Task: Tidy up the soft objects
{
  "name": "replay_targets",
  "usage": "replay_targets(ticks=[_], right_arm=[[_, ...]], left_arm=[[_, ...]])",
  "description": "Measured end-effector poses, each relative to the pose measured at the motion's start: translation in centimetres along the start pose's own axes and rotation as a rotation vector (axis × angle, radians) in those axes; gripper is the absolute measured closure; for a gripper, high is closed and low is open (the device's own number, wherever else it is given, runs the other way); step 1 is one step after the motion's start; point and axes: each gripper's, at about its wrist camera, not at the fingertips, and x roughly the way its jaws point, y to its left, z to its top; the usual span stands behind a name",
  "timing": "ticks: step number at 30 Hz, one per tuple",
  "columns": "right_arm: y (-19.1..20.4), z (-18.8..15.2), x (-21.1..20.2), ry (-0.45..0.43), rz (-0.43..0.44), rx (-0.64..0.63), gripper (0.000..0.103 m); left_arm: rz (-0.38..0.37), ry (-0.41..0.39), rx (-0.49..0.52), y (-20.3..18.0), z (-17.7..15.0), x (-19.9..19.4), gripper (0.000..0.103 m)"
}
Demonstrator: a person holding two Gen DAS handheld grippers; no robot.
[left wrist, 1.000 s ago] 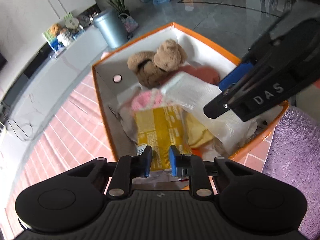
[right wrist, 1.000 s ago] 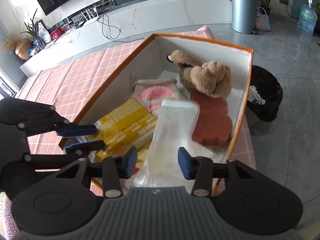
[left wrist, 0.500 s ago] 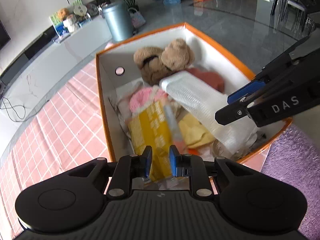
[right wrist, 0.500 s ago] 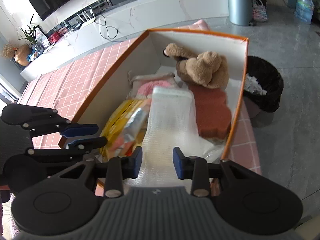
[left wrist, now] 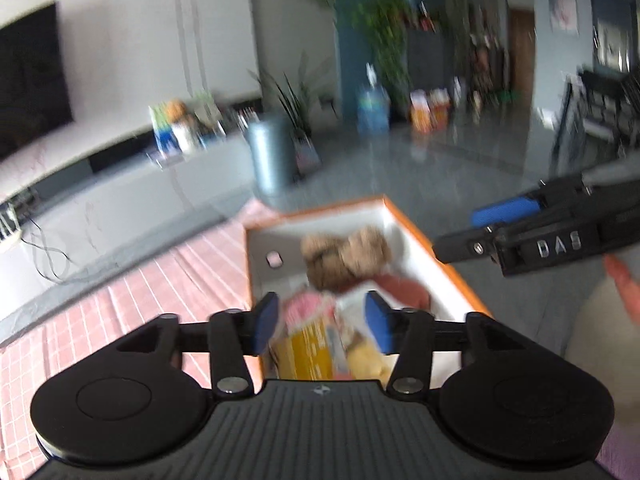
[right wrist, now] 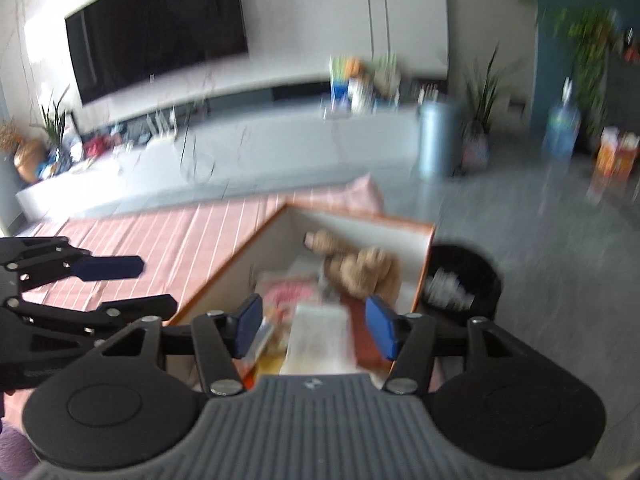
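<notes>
The orange box (left wrist: 434, 248) with white inner walls sits on the pink checked cloth (left wrist: 132, 300) that covers the tabletop, its far end close to the far edge of the tabletop. The soft things lie inside it. A brown teddy bear (left wrist: 344, 256) is slumped against the far wall of the box. Just in front of it, toward the box's right wall, lies a flat reddish-brown pad (left wrist: 404, 288). Nearer the middle is something pink and knitted-looking (left wrist: 304, 308), and in the near end a yellow packet (left wrist: 310, 350) lies beside a clear plastic bag (right wrist: 320, 338); both are blurred, so finer detail is lost.

The left gripper (left wrist: 322, 328) hangs above the near end of the box, its jaws opening, with nothing pressed between the blue pads (left wrist: 264, 322); the yellow packet shows below the gap, apart from them. The right gripper (right wrist: 314, 326) hovers above the same end, its jaws opening too, with the clear bag visible below the gap and not clamped. In the left wrist view the right gripper reaches in from the right edge, above the box's right wall, and part of a hand (left wrist: 624, 288) shows behind it.

Beyond the tabletop are a grey floor (right wrist: 540, 220), a black bin (right wrist: 476, 276) just beside the box's far right corner, a grey metal can (right wrist: 434, 140), a low white cabinet (right wrist: 240, 152) and a dark screen (right wrist: 156, 28) on the wall.
</notes>
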Motion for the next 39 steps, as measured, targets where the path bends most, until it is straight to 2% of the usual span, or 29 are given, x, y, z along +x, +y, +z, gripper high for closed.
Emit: replay_targets(ticks=[4, 6, 8, 11, 14, 18, 21, 24, 27, 34, 39], right_arm=[[1.7, -1.6, -2.3, -0.158, -0.090, -0.027, 0.028], [2.4, -2.7, -2.9, -0.202, -0.112, -0.024, 0.028], [3.1, -3.7, -3.2, -0.220, -0.121, -0.019, 0.028], [4.1, -5.2, -3.3, -0.222, -0.158, 0.002, 0.027], [4.7, -6.8, -3.2, -0.217, -0.172, 0.045, 0.021], [5.6, -9.2, -2.7, -0.234, -0.209, 0.026, 0.018], [6.0, -10.7, -2.1, -0.232, -0.233, 0.031, 0.015], [6.0, -11.9, -1.7, -0.231, -0.249, 0.061, 0.012], [6.4, -13.0, -1.4, -0.233, -0.254, 0.079, 0.009], [7.5, -14.5, -0.5, -0.235, -0.270, 0.004, 0.007], [7.5, -14.8, -0.3, -0.224, -0.275, 0.001, 0.006]], left_arm=[[0.079, -0.112, -0.045, -0.2, -0.6, -2.1, 0.037], [0.107, -0.149, -0.068, -0.2, -1.0, -3.0, 0.036], [0.113, -0.191, -0.090, -0.1, -1.5, -3.6, 0.034], [0.169, -0.237, -0.126, -0.3, -2.5, -4.1, 0.030], [0.205, -0.285, -0.136, -0.7, -3.8, -4.2, 0.018], [0.279, -0.267, -0.127, -1.8, -5.4, -3.4, 0.013], [0.316, -0.238, -0.136, -2.4, -6.5, -2.8, 0.013], [0.302, -0.224, -0.174, -1.9, -7.7, -2.7, 0.011], [0.319, -0.202, -0.197, -1.5, -8.6, -2.4, 0.010], [0.345, -0.169, -0.265, -1.1, -10.6, -2.6, 0.010], [0.360, -0.150, -0.258, -1.0, -11.2, -2.5, 0.010]])
